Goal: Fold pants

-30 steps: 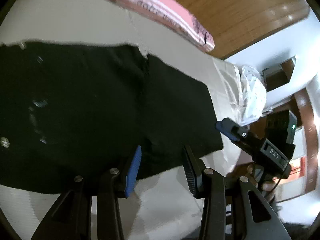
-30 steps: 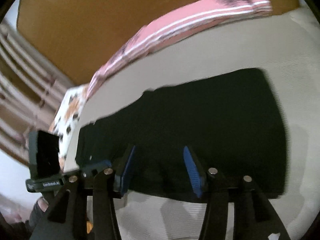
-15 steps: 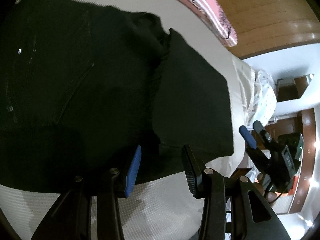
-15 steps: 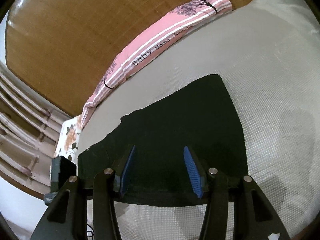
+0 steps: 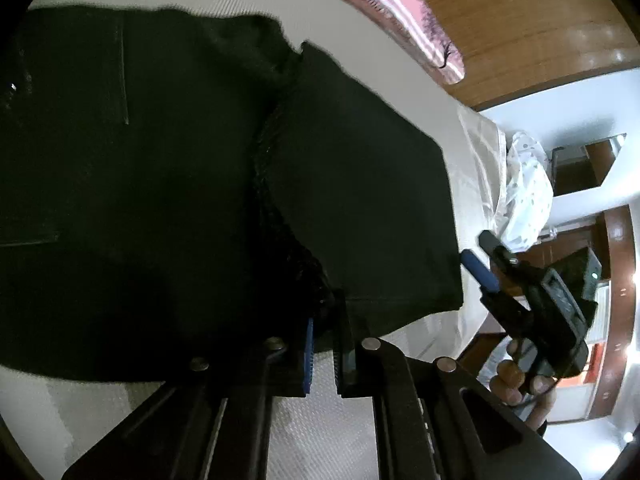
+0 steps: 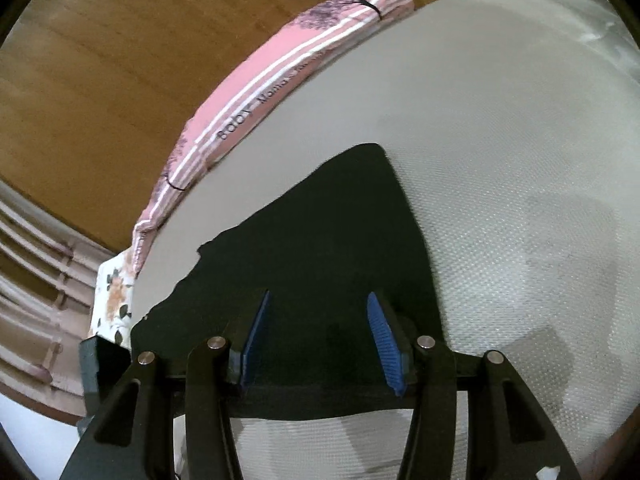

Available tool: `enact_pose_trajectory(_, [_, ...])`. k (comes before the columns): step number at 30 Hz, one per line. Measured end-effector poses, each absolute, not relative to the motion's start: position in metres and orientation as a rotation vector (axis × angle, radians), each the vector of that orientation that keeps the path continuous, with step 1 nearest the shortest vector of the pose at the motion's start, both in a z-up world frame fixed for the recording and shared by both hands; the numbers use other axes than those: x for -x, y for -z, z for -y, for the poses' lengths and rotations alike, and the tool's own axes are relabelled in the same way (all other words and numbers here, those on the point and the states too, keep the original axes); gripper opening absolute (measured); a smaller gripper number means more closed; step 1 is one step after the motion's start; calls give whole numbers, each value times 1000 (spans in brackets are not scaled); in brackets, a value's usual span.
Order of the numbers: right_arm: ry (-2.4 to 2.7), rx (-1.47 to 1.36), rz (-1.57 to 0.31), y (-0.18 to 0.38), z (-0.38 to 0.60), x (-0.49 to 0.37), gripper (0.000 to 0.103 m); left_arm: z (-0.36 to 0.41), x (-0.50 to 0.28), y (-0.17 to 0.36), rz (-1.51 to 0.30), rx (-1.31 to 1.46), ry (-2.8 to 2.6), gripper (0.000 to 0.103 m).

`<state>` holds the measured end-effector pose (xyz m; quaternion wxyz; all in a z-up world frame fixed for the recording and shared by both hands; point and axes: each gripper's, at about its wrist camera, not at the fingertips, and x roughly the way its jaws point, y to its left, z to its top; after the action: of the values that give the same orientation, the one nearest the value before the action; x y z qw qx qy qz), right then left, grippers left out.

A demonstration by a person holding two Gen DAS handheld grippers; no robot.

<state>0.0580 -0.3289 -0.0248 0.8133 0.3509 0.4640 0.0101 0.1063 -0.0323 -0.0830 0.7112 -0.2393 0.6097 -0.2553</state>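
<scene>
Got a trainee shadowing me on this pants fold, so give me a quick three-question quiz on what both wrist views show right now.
1. True or false: the left tool is shut on the near edge of the black pants.
2. Which describes the right tool? A) shut on the pants; B) open, with its blue pads over the dark cloth; C) holding the pink striped cushion.
3. What surface do the pants lie on?

Key: 1. True: its pads are pinched together on the hem. 2. B. 3. A white textured bedcover.
</scene>
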Motion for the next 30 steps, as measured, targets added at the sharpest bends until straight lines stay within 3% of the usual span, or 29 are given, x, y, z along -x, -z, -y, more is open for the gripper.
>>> enact_pose_trajectory(11, [34, -675, -1124, 50, 321, -62, 44, 31, -102, 93, -1384, 472, 505, 8])
enact_pose_trajectory(16, [42, -639, -1133, 52, 318, -62, 44, 36, -100, 81, -1358, 375, 501, 20])
enact_pose_trajectory(18, [40, -630, -1134, 52, 317, -62, 44, 33, -99, 74, -1329, 346, 484, 26])
enact_pose_trajectory(26, [1, -535, -1107, 34, 301, -72, 47, 38, -97, 32, -1085, 154, 448, 26])
enact_pose_trajectory(30, [-10, -433, -1083, 23, 296, -88, 43, 60, -116, 28, -1051, 128, 506, 26])
